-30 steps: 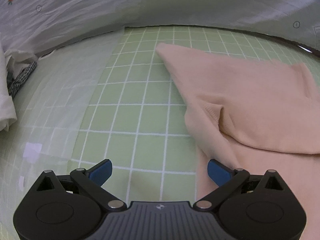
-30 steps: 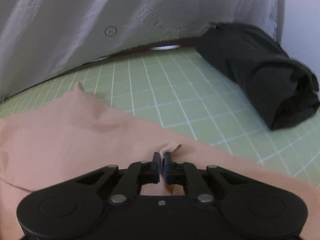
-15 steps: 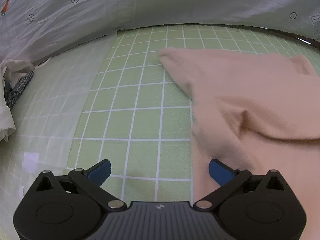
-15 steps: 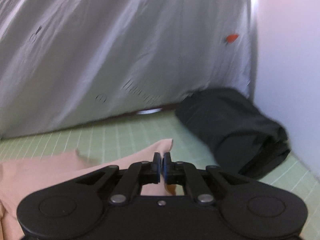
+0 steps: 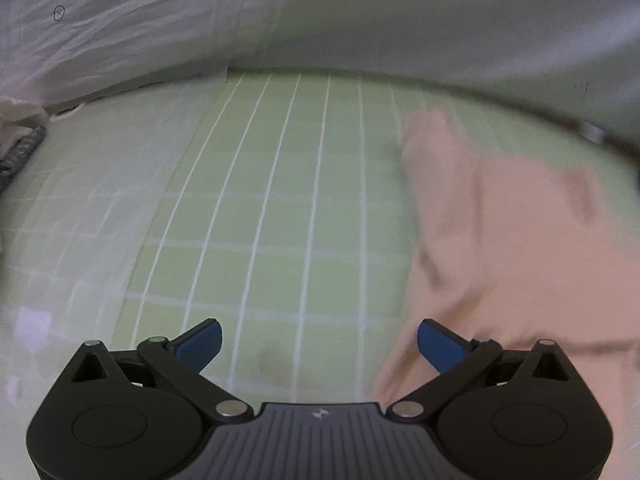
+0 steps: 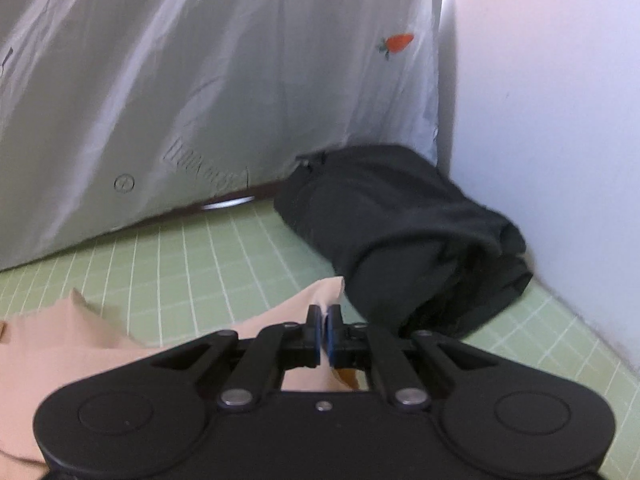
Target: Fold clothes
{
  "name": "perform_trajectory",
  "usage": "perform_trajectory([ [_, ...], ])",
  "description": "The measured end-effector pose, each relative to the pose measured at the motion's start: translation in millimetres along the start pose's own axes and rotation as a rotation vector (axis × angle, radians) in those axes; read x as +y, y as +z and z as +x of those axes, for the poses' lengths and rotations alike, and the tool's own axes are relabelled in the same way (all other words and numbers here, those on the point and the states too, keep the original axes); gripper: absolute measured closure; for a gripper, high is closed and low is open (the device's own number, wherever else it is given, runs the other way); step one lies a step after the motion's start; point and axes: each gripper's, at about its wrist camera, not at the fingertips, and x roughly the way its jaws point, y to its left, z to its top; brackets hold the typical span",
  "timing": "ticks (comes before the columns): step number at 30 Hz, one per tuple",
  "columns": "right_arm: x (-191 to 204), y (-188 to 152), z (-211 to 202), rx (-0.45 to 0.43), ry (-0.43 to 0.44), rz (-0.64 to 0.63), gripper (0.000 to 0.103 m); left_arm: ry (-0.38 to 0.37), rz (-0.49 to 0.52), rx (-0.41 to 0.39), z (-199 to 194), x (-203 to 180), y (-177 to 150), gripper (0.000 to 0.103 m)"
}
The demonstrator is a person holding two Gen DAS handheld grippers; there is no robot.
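Green grid mat (image 5: pixel 280 208): covers the table, white curtain (image 6: pixel 200 80) hanging behind it. Pink shirt (image 5: pixel 512 248): spread on the mat's right side, one edge lifted; soft, light and limp by the look of it, likely to sag and slide, so best taken at hems and corners. Black bundle (image 6: pixel 408 240): rolled garment against the wall, near the shirt's raised corner. My right tongs (image 6: pixel 323 324): pinched together on the pink shirt's edge. My left tongs (image 5: pixel 320 340): spread apart, empty, right pad just beside the shirt.

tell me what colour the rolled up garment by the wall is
Black, or a very dark charcoal. The rolled garment shows best in the right wrist view.
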Motion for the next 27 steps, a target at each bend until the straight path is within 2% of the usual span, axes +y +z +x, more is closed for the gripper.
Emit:
perform_trajectory([
  [6, -2.3, -13.6, 12.5, 0.062, -0.01, 0.017, 0.099, -0.209, -0.103, -0.031, 18.3, 0.1, 44.5, 0.005],
  [11, -8.6, -21.8, 19.3, 0.103, -0.019, 0.048, 0.099, -0.309, -0.166, 0.005, 57.2, -12.0, 73.4, 0.02],
  [14, -11.5, -26.0, 20.8, 0.123, -0.021, 0.064, 0.099, -0.349, -0.219, 0.029, 77.5, -15.4, 82.5, 0.035],
  [17, -13.0, -28.6, 20.8, 0.132, -0.022, 0.075, 0.099, -0.368, -0.24, 0.027, 86.4, -18.7, 91.8, 0.056],
  [18, -12.7, -28.4, 20.5, 0.13, -0.022, 0.073, 0.099, -0.373, -0.244, 0.019, 87.4, -19.4, 94.1, 0.075],
  [19, -12.6, -28.1, 19.3, 0.123, -0.028, 0.076, 0.099, -0.375, -0.248, 0.009, 87.5, -18.6, 96.7, 0.098],
  [25, -14.7, -15.5, 5.2, 0.077, -0.021, 0.143, 0.1, -0.33, -0.19, -0.157, 62.4, -21.4, 112.8, 0.099],
  [27, -16.7, -12.1, 5.5, 0.077, -0.015, 0.173, 0.1, -0.305, -0.183, -0.167, 65.9, -20.4, 115.4, 0.098],
])
